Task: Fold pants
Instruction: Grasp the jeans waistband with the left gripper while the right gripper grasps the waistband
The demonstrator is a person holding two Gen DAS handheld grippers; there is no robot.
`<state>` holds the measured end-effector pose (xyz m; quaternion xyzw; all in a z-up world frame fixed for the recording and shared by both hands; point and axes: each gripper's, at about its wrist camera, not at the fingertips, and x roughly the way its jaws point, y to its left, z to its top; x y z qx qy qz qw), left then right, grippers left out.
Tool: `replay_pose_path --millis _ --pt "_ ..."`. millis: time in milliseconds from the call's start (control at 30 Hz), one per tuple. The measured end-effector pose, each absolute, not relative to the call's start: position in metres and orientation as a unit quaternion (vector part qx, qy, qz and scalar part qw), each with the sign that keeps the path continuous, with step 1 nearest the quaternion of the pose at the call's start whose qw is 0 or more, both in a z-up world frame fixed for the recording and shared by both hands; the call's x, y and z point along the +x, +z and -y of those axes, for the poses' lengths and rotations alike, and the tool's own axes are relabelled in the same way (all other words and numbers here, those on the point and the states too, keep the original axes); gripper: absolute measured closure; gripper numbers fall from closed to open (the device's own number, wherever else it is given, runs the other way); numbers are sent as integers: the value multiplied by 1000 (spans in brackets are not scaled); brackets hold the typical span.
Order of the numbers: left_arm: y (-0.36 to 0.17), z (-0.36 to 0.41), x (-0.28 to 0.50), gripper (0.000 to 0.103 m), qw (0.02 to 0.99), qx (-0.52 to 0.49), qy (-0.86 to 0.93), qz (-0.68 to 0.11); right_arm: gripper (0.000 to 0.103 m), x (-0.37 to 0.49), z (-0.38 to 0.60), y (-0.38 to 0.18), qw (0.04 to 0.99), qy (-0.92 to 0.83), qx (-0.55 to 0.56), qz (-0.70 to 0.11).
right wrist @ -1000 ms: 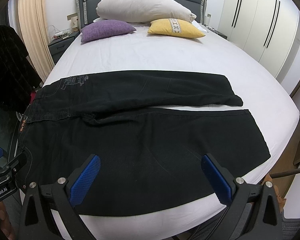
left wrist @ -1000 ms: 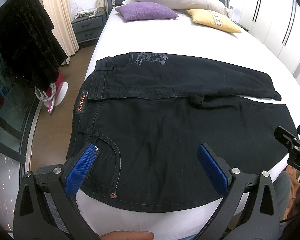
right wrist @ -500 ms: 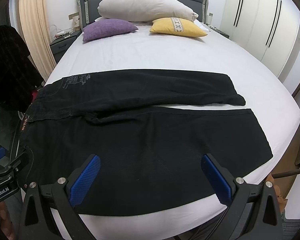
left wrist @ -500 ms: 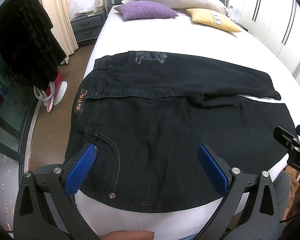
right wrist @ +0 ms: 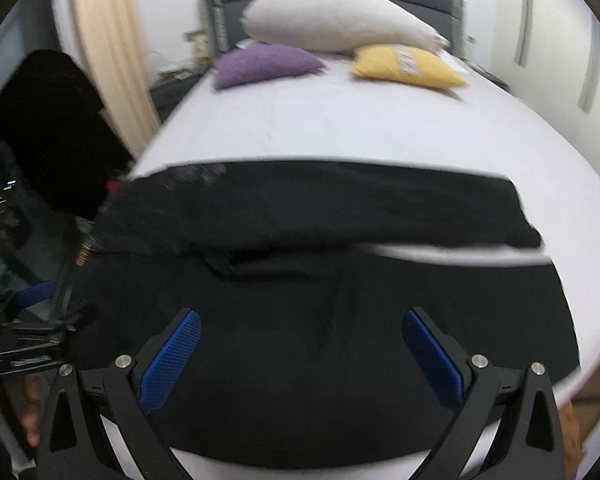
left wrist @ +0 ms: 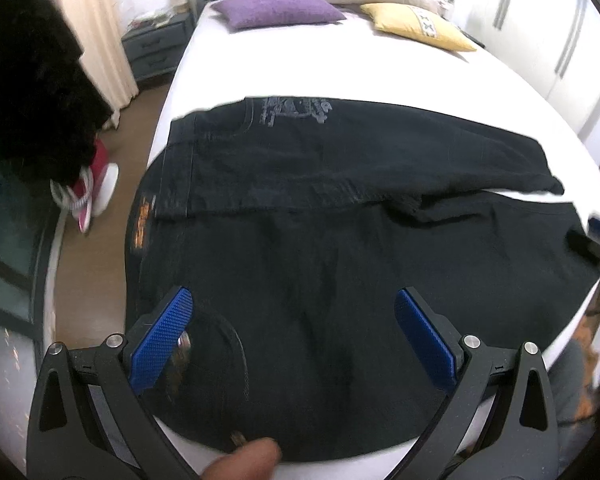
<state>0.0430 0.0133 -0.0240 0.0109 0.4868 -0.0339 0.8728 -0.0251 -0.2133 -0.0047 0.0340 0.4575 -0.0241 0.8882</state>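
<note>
As both views blur and pants (left wrist: 320,272) loom closer than before: left tongs (left wrist: 292,320), right tongs (right wrist: 300,340) spread, empty, dropping toward near edge; first grasp pending.

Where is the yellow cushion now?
The yellow cushion lies at the head of the bed, right of the purple cushion, below the large white pillow.

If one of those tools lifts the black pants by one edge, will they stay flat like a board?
Probably not. The black pants lie limp with creases, so they would likely droop. They look like thick denim, so perhaps fairly heavy. On the white bedsheet they would probably drag rather than slide freely.
</note>
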Motion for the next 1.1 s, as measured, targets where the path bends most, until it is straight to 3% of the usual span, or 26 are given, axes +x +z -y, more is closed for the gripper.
replay_pose_path --millis 200,267,367,667,767,833,1033,1067,1100 --pt "-29 -29 104 0 848 -6 -90 -523 1 40 240 6 899 73 25 -431" --pt "-22 -36 132 0 855 -8 -115 -507 8 64 249 5 895 99 22 -434" --pt "-19 -42 191 0 857 44 -136 -495 15 100 260 -3 880 160 22 -447" --pt "-57 -63 335 0 794 123 -243 -544 24 179 279 -43 837 265 -7 -480" --pt "-70 -73 361 4 773 132 -264 -562 27 200 284 -58 825 276 -13 -493" --pt "-77 -75 370 16 755 133 -286 -574 27 209 286 -65 820 287 -8 -494" --pt "-103 -69 388 25 707 160 -311 -615 31 238 286 -83 804 313 3 -505" --pt "-102 -70 390 28 708 157 -312 -614 32 243 285 -85 802 315 2 -507" --pt "-98 -76 393 40 708 150 -314 -615 32 247 283 -88 799 318 1 -510"
